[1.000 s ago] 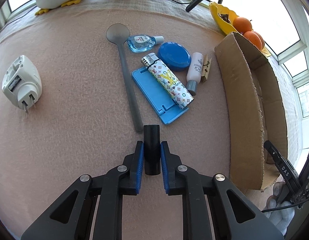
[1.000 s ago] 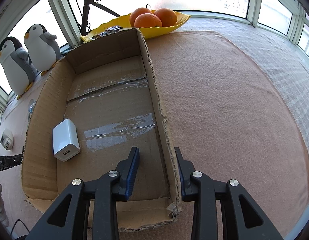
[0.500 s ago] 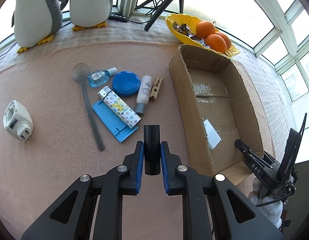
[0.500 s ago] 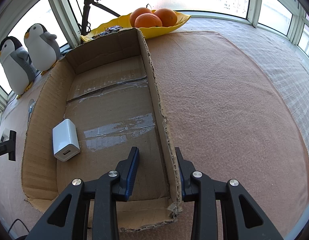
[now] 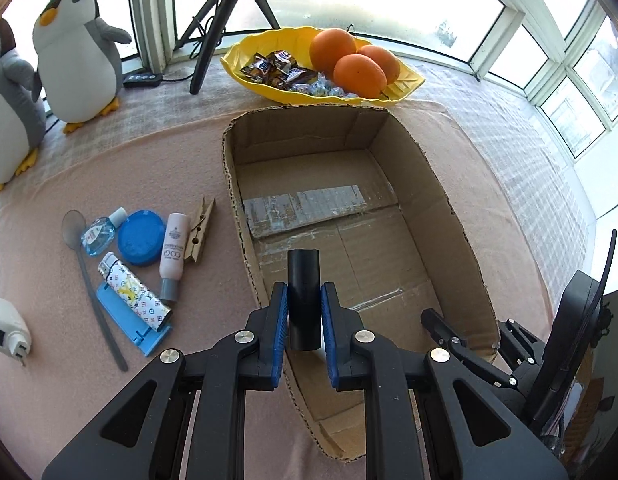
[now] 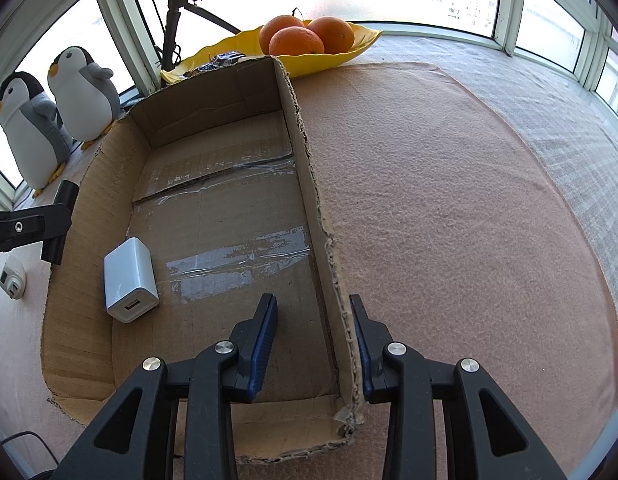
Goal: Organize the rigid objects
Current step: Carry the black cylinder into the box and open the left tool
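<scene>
My left gripper (image 5: 303, 292) is shut on a short black cylinder (image 5: 303, 276), held above the near left wall of the open cardboard box (image 5: 429, 168). A white USB charger (image 6: 129, 280) lies on the box floor. My right gripper (image 6: 313, 304) straddles the box's right wall near its front corner. Its jaws stand apart, the wall runs along the right pad and the left pad hangs clear inside the box. On the pink mat left of the box lie a spoon (image 5: 89, 276), small clear bottle (image 5: 99, 232), blue lid (image 5: 141, 236), white tube (image 5: 173, 248), clothespin (image 5: 199, 230), patterned lighter (image 5: 135, 298), blue holder (image 5: 125, 316) and white plug adapter (image 5: 7, 326).
A yellow dish (image 5: 269, 92) with oranges (image 5: 359, 72) and sweets stands behind the box. Two plush penguins (image 5: 79, 56) and a tripod (image 5: 221, 20) stand along the window at the back. The mat to the right of the box (image 6: 449, 220) is bare.
My left gripper has swung right and risen with the black cylinder, from over the pile of small items to above the box's left wall. The right gripper has stayed in place.
</scene>
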